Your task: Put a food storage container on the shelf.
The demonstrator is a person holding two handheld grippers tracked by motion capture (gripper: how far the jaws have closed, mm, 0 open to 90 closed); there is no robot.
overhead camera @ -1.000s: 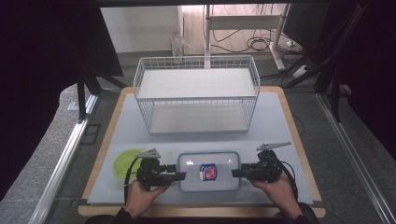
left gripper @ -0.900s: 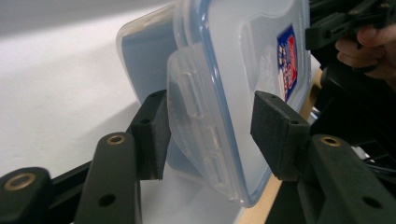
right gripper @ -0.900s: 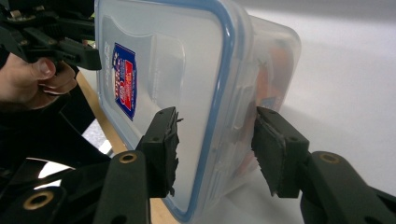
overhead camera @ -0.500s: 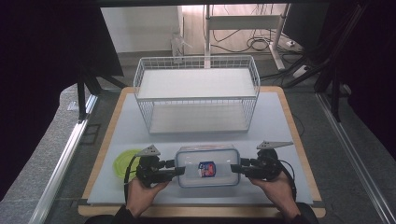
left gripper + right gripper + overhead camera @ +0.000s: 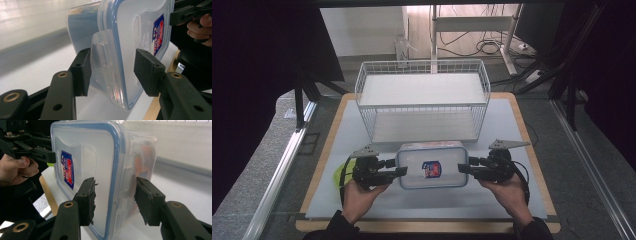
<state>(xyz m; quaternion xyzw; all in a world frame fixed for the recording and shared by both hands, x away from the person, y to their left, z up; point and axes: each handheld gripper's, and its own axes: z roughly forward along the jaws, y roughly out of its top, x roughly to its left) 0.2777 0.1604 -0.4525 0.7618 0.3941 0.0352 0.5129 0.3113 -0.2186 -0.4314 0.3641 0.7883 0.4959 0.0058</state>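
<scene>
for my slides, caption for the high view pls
Left gripper and right gripper hold a lidded plastic container by its ends before a wire basket.

1. One clear lidded container with a blue seal.
2. One white wire basket at the back.
3. One yellow-green thing, mostly hidden.
4. Two tools: left tool, right tool.
5. One counter.

- Ahead of me a white wire basket rack stands on the pale mat.
- The mat covers a wooden table.
- A yellow-green thing lies at my left; I can't tell what it is.
- Cables trail across the floor beyond.
</scene>
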